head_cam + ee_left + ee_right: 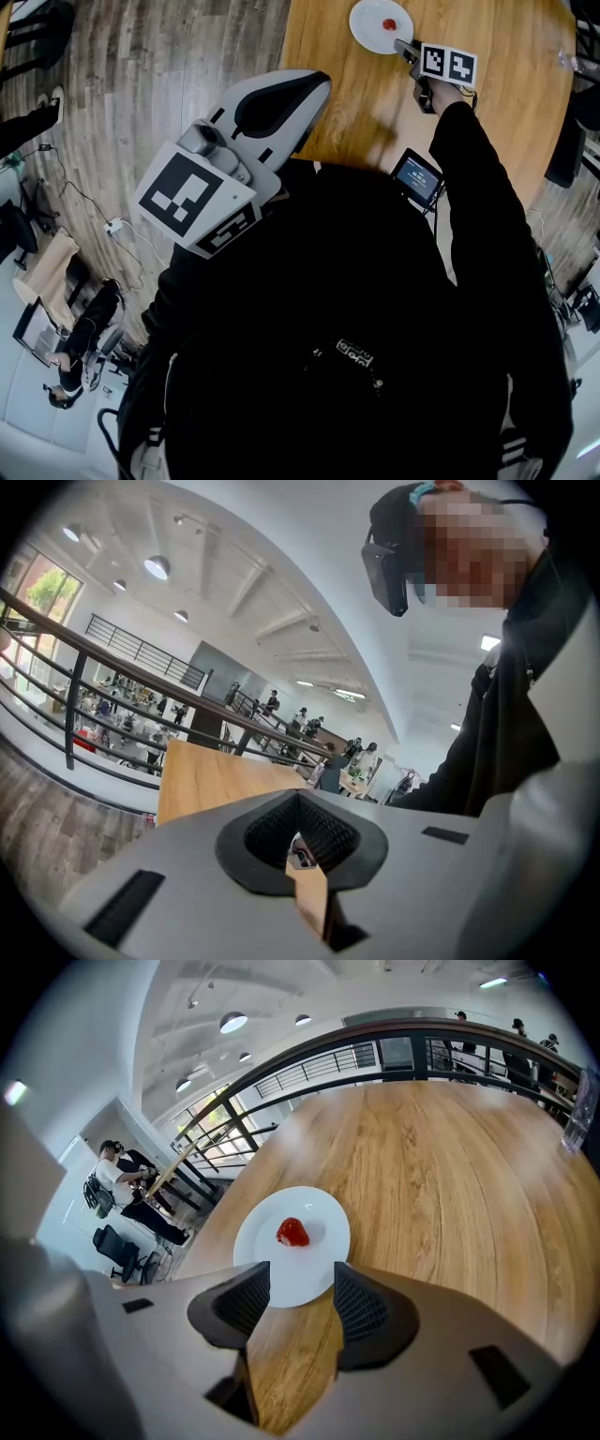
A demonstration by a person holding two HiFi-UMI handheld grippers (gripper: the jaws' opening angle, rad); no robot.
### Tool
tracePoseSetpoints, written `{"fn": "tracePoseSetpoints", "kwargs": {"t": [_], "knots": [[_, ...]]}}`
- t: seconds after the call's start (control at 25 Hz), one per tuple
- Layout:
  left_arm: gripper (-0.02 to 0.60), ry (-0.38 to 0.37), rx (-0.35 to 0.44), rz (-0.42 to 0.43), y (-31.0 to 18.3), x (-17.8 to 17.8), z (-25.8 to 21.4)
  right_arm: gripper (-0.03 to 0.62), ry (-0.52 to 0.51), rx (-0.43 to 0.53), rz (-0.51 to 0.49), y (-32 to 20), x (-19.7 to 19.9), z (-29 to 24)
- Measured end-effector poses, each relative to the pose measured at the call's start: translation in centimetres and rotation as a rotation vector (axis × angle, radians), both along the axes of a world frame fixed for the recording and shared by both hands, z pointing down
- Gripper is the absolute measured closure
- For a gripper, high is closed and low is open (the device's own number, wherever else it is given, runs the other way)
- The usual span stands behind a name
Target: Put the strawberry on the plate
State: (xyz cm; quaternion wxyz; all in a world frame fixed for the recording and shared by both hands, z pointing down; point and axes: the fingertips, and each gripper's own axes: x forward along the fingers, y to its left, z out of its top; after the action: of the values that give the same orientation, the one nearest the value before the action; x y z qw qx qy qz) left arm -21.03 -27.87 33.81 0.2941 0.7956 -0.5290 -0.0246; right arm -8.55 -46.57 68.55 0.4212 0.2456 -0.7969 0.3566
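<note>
A red strawberry [292, 1232] lies near the middle of a white plate [267, 1262] on the round wooden table [450, 1194]. My right gripper [302, 1297] hovers just short of the plate's near rim, open, with nothing between its fingers [361, 1305]. In the head view the plate [367, 28] with the strawberry [389, 24] is at the table's far side, and the right gripper [409, 49] sits at its edge. My left gripper [314, 86] is held up near the table's left edge, well away from the plate. Its jaws [300, 841] are shut and empty.
A small device with a lit screen [417, 176] stands at the table's near edge, below my right arm. A clear glass [577, 1110] is at the table's far right. Left of the table is wooden floor with cables [112, 225].
</note>
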Motion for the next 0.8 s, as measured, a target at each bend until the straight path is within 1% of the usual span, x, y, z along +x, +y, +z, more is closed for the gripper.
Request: {"fn": "tracePoseSetpoints", "kwargs": {"t": [0.16,0.36,0.48,0.64,0.8], "knots": [[0.577,-0.003,0.000,0.003,0.1,0.2,0.5,0.385,0.002,0.002,0.028,-0.1,0.6,0.8],[0.577,-0.008,0.000,-0.001,0.2,-0.4,1.4,0.385,-0.014,0.002,0.039,0.1,0.0,1.4],[0.577,-0.012,0.007,0.005,0.4,0.0,1.3,0.393,-0.027,-0.026,0.040,0.8,0.4,1.5],[0.577,-0.011,0.011,0.003,0.7,0.5,1.4,0.497,-0.039,-0.074,0.017,2.3,1.6,2.1],[0.577,-0.018,0.007,-0.002,0.4,-0.2,1.6,0.538,-0.057,-0.103,0.054,2.2,2.1,2.6]]}}
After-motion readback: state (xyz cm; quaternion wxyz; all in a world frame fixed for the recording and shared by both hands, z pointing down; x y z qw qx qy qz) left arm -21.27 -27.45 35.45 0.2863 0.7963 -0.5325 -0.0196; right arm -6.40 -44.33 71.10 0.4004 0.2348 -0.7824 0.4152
